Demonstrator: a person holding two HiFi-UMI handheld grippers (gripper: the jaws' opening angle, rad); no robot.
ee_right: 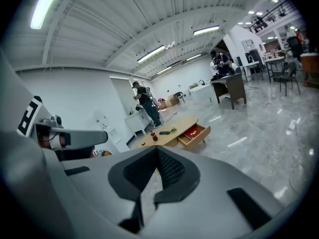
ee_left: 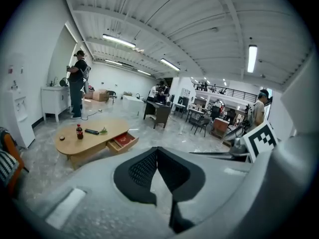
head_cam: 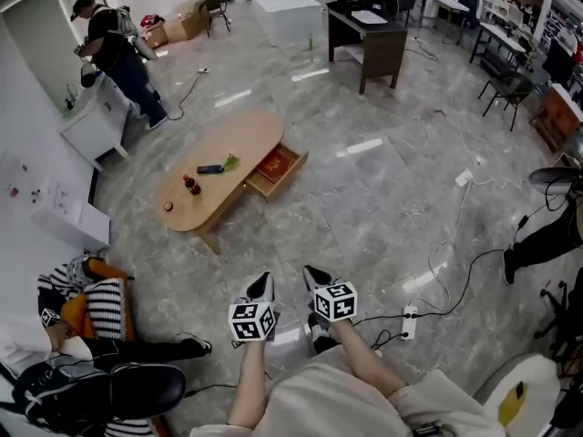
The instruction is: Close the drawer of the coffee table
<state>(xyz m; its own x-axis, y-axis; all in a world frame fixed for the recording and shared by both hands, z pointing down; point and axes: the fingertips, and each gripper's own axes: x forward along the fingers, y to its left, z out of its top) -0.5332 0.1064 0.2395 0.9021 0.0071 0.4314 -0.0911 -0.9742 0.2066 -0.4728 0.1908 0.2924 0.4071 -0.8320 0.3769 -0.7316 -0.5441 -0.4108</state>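
Observation:
The oval wooden coffee table (head_cam: 223, 153) stands on the grey floor, well ahead of me and to the left. Its drawer (head_cam: 278, 171) is pulled out on the right side, with a red item inside; the drawer (ee_left: 122, 142) (ee_right: 194, 133) also shows far off in both gripper views. My left gripper (head_cam: 264, 283) and right gripper (head_cam: 311, 273) are held side by side low in the head view, far short of the table. Each has its jaws together at the tips with nothing between them. In their own views the left gripper (ee_left: 157, 149) and right gripper (ee_right: 157, 149) point toward the table.
A cola bottle (head_cam: 190, 186), a black remote (head_cam: 209, 169) and a green item (head_cam: 230, 162) lie on the tabletop. A person (head_cam: 118, 53) stands at a white cabinet (head_cam: 91, 126) back left. Someone in stripes (head_cam: 100, 303) sits at my left. A power strip (head_cam: 409, 321) with cables lies right.

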